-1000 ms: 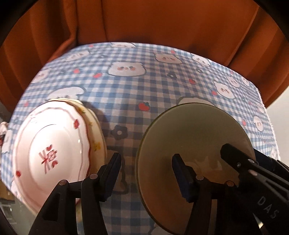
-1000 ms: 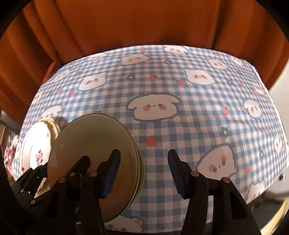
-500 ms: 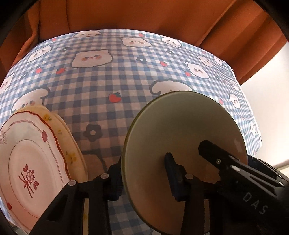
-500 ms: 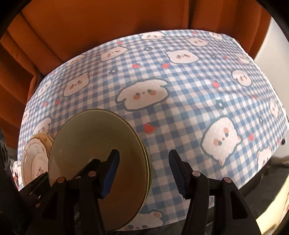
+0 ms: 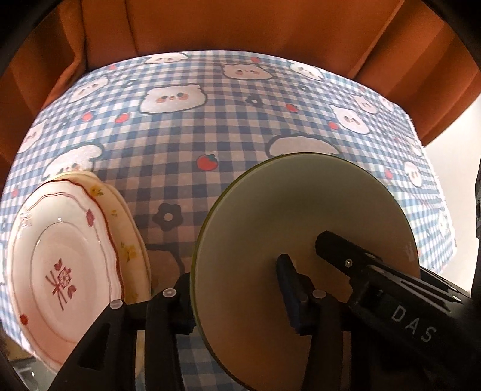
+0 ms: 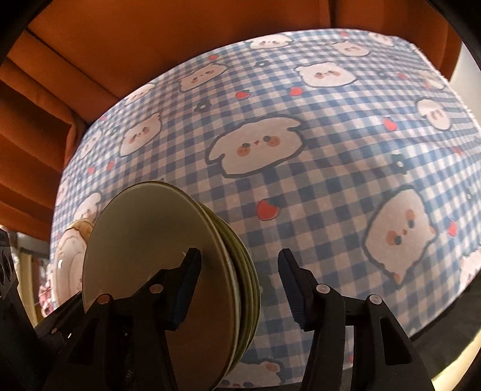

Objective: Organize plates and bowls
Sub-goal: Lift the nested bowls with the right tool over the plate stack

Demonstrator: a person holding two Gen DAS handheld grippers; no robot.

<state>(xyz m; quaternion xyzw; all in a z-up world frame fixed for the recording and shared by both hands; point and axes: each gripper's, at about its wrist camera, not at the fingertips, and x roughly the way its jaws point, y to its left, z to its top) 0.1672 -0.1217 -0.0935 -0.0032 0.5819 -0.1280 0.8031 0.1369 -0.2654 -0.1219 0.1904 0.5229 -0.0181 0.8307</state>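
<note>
My left hand-held gripper straddles the near rim of the green plates, which stand on edge on the bench under its blue checked cloth with bear faces. One finger sits behind the rim, the other in front on the plate's face, and the jaws are opening. I cannot tell whether the pads press on the plate.

From my right wrist I see it is a stack of green plates, several rims side by side, tilted upright. My right hand-held gripper has the stack's edge between its fingers. The left pad lies against the front face, the right pad stands clear of the back rim, and the jaws are closing.

Just to the left, apart from the green stack, the white plate with red trim leans on a cream flowered plate. An orange curtain hangs behind the bench.
</note>
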